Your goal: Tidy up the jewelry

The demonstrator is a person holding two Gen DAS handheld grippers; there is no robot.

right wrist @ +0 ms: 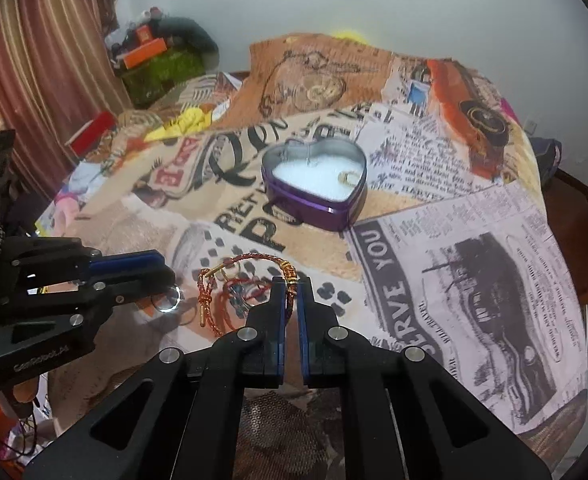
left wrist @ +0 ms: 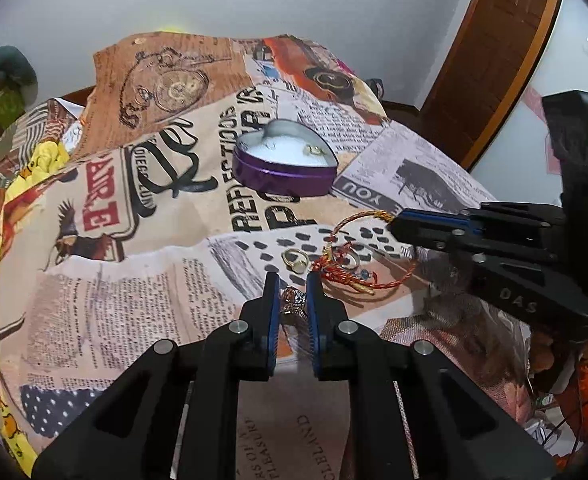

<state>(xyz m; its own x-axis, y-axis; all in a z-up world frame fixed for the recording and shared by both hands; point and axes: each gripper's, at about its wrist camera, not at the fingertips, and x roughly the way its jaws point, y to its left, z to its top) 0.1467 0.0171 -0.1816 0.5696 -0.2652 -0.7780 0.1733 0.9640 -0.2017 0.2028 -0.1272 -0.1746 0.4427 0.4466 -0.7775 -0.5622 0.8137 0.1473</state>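
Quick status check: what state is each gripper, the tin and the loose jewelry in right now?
Left gripper: shut on a stone ring.
Right gripper: shut on the braided bracelet.
Heart tin: open, no lid in view, a gold ring inside.
Gold ring on cloth: loose, beside the bracelet.
Red cord tangle: loose on the cloth.

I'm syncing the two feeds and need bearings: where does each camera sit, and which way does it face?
Left wrist: behind the left gripper, facing the purple heart-shaped tin; its fingers pinch an ornate ring; the right gripper enters from the right.
Right wrist: behind the right gripper, facing the tin; it grips a red-gold braided bracelet; the left gripper enters from the left.
Shared: tin, bracelet, newspaper-print cloth, both grippers.
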